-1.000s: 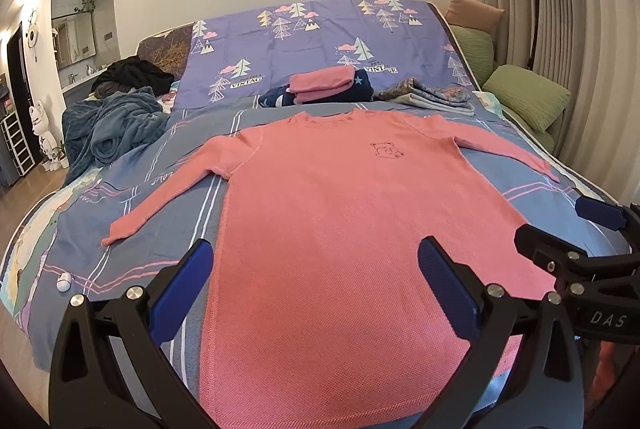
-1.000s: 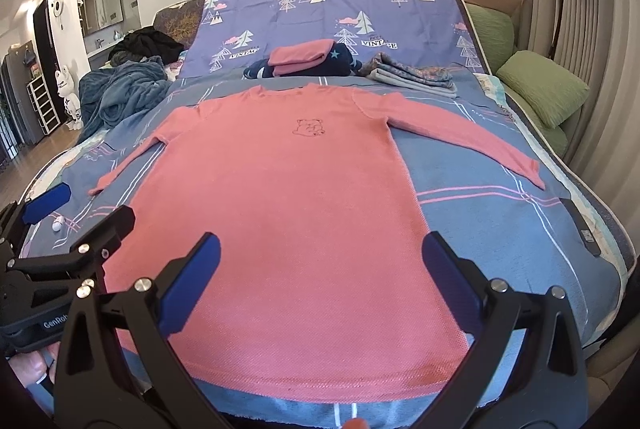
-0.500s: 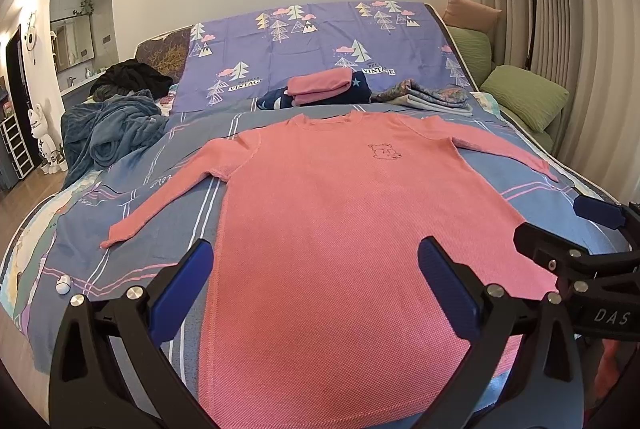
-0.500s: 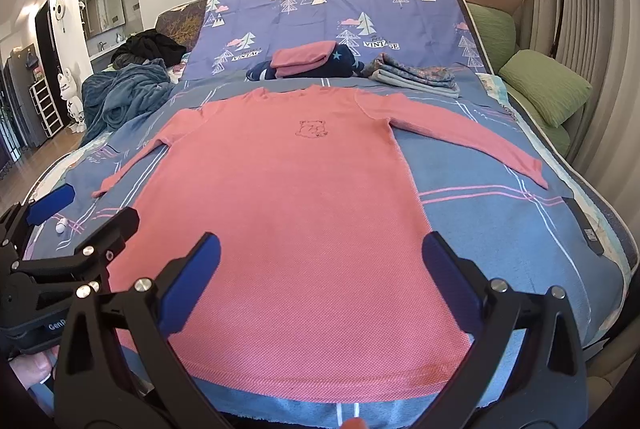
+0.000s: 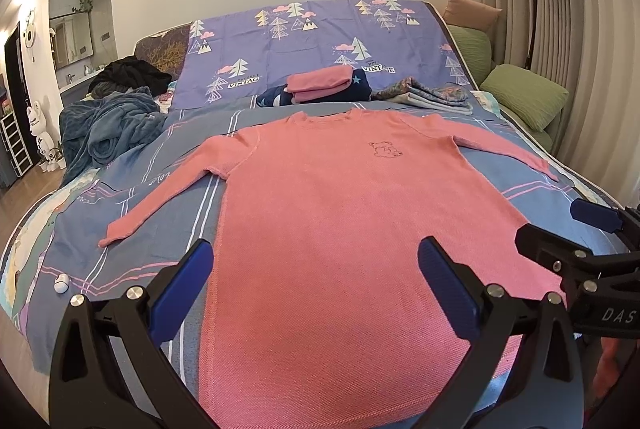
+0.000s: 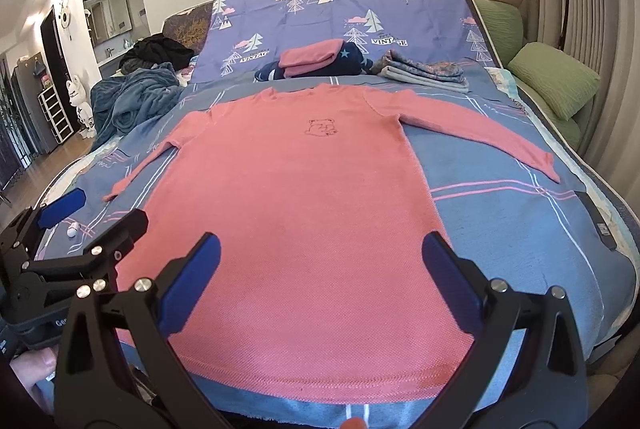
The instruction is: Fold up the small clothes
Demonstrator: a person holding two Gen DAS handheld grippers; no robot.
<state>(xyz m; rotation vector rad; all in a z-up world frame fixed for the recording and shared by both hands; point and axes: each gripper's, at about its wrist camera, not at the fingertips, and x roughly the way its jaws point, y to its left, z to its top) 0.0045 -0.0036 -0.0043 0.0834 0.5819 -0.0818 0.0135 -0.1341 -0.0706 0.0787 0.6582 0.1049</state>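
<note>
A pink long-sleeved shirt (image 5: 340,213) with a small bear print lies flat, front up, on the bed, both sleeves spread out; it also shows in the right wrist view (image 6: 304,197). My left gripper (image 5: 316,281) is open and empty, held above the shirt's lower left part. My right gripper (image 6: 320,277) is open and empty above the shirt's hem (image 6: 320,385). Each gripper shows at the edge of the other's view.
Folded clothes (image 5: 324,85) and a folded patterned pile (image 5: 424,95) lie beyond the collar. A crumpled blue blanket (image 5: 108,125) sits at the left, green pillows (image 5: 524,95) at the right. A small white object (image 5: 61,283) lies near the left sleeve cuff. The bed edge (image 6: 348,413) is close below.
Both grippers have drawn back and lifted slightly; the shirt sits a little lower and farther in both views. Both stay open, the shirt has not moved.
</note>
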